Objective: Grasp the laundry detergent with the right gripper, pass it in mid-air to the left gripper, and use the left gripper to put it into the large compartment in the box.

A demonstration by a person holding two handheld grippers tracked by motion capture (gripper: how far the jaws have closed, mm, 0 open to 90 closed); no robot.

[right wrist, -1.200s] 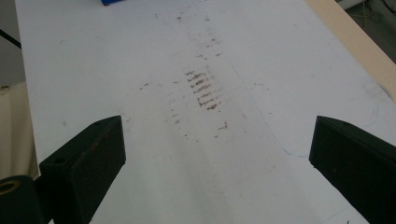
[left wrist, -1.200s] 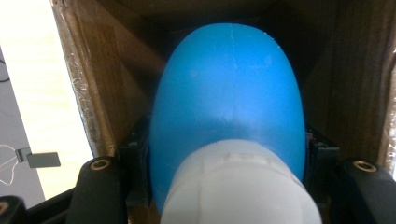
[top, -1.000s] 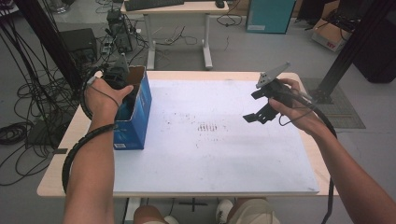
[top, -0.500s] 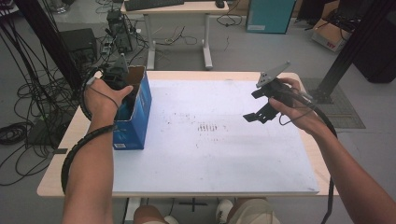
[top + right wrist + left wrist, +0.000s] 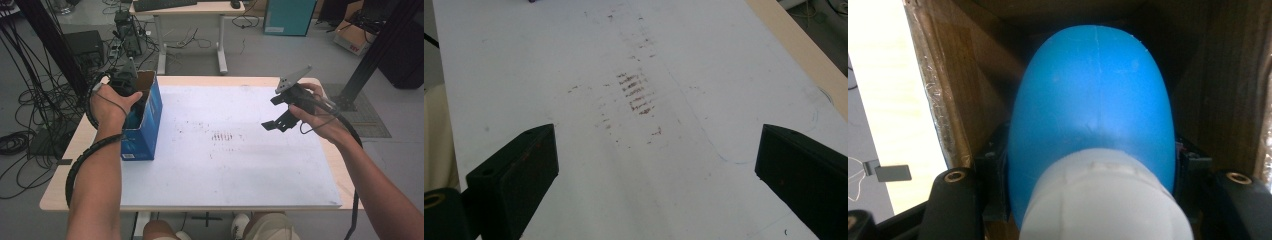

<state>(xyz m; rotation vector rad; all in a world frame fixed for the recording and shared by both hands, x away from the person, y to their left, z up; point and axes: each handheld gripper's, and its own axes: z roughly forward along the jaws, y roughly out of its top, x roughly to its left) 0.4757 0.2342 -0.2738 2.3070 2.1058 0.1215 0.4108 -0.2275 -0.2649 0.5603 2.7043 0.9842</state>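
An open blue cardboard box [image 5: 146,125] stands on the table's left side. My left gripper [image 5: 1090,160] reaches down into it. The jaws press both sides of a smooth blue rounded object [image 5: 1093,95], which has a white end [image 5: 1103,200] nearest the camera. Brown inner box walls [image 5: 968,90] surround it. In the high view the left hand [image 5: 112,102] covers that gripper at the box's mouth. My right gripper [image 5: 274,112] hovers over the right part of the white sheet [image 5: 225,165]. Its jaws stand wide apart with nothing between them, as with the right gripper [image 5: 656,165] seen over the sheet.
The white sheet covers most of the wooden table [image 5: 60,195] and has brown smudges [image 5: 636,92] at its middle. The table's right edge [image 5: 796,45] runs close to the right gripper. Cables and a stand sit on the floor to the left [image 5: 45,100].
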